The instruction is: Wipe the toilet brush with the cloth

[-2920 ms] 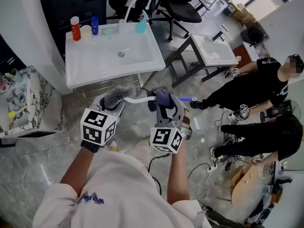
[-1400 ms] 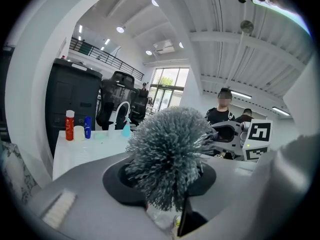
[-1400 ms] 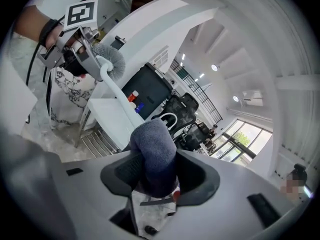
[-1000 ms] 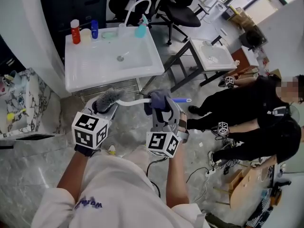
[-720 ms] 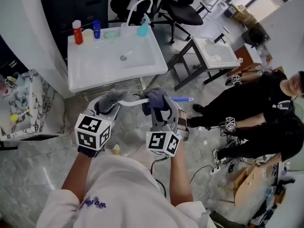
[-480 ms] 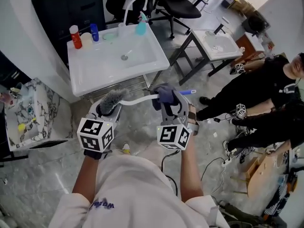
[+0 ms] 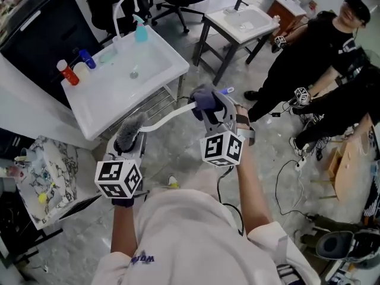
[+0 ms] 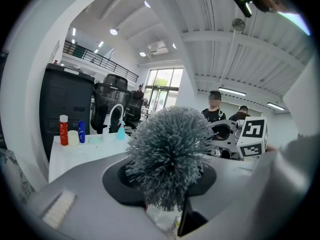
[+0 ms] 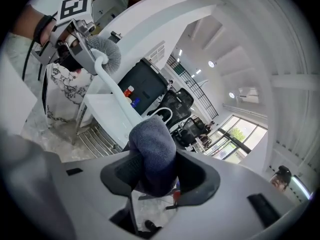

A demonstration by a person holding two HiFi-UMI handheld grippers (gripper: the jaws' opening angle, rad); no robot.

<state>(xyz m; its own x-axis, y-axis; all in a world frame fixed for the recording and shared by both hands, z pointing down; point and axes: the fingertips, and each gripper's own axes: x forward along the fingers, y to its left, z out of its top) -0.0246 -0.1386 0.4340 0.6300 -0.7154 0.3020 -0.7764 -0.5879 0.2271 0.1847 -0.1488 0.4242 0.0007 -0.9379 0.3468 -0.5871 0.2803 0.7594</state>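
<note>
Holding the toilet brush (image 7: 160,119) in mid-air over the floor, we have our left gripper (image 7: 127,148) clamped at its bristle end. Our right gripper (image 7: 209,105) pinches the cloth (image 7: 200,94) round the handle's far end. Wiping looks underway, with the stretch toward the bristles likely left.

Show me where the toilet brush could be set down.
Free: the white sink's basin, between its front rim and the bottles; the floor just before the sink. Crowded: the sink's back rim, and the floor at right, with cables and people.
</note>
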